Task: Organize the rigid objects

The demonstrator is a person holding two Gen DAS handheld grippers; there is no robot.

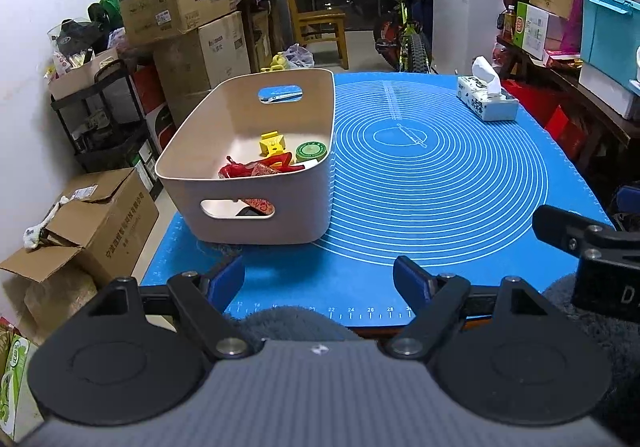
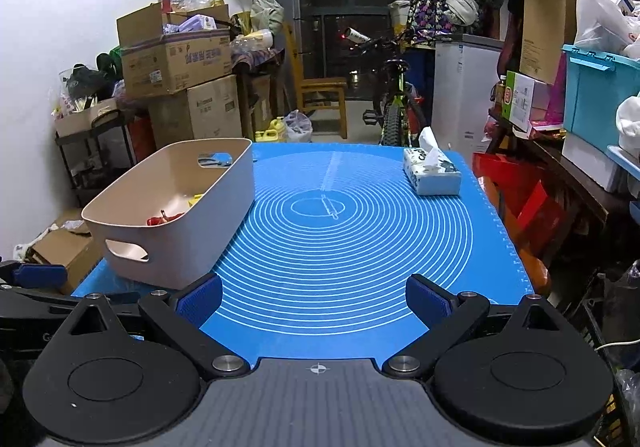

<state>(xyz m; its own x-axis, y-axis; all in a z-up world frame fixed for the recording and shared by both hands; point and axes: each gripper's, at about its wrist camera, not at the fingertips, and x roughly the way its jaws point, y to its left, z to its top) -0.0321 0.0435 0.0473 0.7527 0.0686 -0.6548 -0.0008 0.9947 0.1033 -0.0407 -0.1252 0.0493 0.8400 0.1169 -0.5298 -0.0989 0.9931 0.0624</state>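
Sitting on the blue mat [image 1: 440, 183], the beige bin [image 1: 256, 151] stands at the left edge of the table, with its long side running from the near edge toward the far edge. Inside it lie a yellow toy [image 1: 273, 143], a round green tin [image 1: 311, 151] and some red pieces [image 1: 260, 167], all down on the bin floor. No other small hard thing shows on the bare mat. A tissue box [image 2: 431, 171] stands near the far right corner, well apart from the bin.

From the left gripper [image 1: 320, 279], the bin is ahead and a bit to the left, near. From the right gripper [image 2: 316, 299], the bin is ahead and off to the left, farther away. So the left hand is the nearer one to the bin. The near handle hole [image 1: 238, 208] of the bin faces the left gripper.

Both grippers are at the near edge of the table, low and level, pointing across the mat toward the far edge. Both have their blue pads [image 2: 200, 297] spread wide with nothing between them. The right gripper's black body shows at the right side of the left view, so the two are side by side.

My guess is that the sorting is close to done, since the toys are in the bin. If the bin must be moved, the left hand looks best placed to take it.
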